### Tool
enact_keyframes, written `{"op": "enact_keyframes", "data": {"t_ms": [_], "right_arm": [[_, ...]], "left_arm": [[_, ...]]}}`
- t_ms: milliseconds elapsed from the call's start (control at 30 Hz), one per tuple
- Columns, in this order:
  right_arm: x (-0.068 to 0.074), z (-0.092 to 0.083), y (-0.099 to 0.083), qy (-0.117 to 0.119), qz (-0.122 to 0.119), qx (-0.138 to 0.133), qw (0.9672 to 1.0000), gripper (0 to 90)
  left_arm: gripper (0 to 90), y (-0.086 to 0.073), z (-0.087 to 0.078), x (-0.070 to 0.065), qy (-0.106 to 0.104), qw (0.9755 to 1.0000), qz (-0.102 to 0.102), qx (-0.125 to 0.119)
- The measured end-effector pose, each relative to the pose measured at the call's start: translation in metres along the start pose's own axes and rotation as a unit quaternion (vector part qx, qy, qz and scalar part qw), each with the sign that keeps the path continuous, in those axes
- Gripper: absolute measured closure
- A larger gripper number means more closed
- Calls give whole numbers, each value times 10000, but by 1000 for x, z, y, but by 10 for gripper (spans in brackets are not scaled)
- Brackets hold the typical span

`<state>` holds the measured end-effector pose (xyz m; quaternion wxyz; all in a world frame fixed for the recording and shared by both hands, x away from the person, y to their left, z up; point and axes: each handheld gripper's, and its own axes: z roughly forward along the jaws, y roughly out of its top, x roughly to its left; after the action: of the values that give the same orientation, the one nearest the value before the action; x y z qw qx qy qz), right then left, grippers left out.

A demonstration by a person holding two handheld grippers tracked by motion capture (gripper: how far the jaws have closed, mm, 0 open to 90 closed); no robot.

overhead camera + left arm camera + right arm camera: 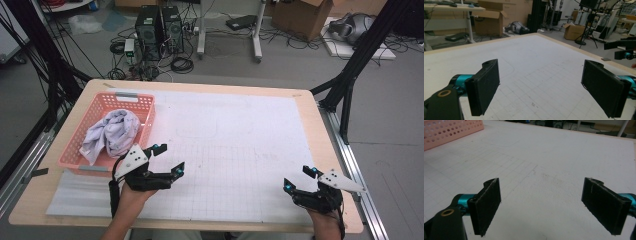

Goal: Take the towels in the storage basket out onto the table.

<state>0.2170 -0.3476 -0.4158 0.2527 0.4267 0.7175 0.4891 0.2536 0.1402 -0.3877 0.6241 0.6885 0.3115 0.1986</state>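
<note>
A: High view, items?
B: Pink basket (145,102) at the tabletop's (250,90) far left corner, crumpled white cloth (111,131) inside. Left hand-held gripper (169,159) just beside the basket's near right corner, jaws wide, empty. Right hand-held gripper (300,179) near the near right corner, wide, empty.

A: Left gripper view?
B: Gridded sheet (536,75), cardboard boxes (496,20) beyond the far edge.

A: Right gripper view?
B: Basket wall (451,131); sheet between unobstructed.

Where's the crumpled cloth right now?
In the high view, the cloth lies bunched inside the pink basket at the table's left side, just beyond the open left gripper.
</note>
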Motion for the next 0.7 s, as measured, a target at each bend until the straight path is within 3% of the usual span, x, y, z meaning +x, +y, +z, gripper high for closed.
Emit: {"op": "enact_keyframes", "data": {"t_ms": [367,433,533,700], "right_arm": [[2,0,-1,45,37,68,10000,146],[2,1,-1,82,35,116,9999,147],[3,2,-2,107,52,142,9998,146],[2,3,-2,104,46,166,9998,146]], "left_arm": [[154,41,-27,27,275,9994,107,-162],[154,52,-35,36,410,9989,138,-182],[154,56,-39,42,496,9985,134,-198],[154,65,-48,61,719,9973,95,-124]]}}
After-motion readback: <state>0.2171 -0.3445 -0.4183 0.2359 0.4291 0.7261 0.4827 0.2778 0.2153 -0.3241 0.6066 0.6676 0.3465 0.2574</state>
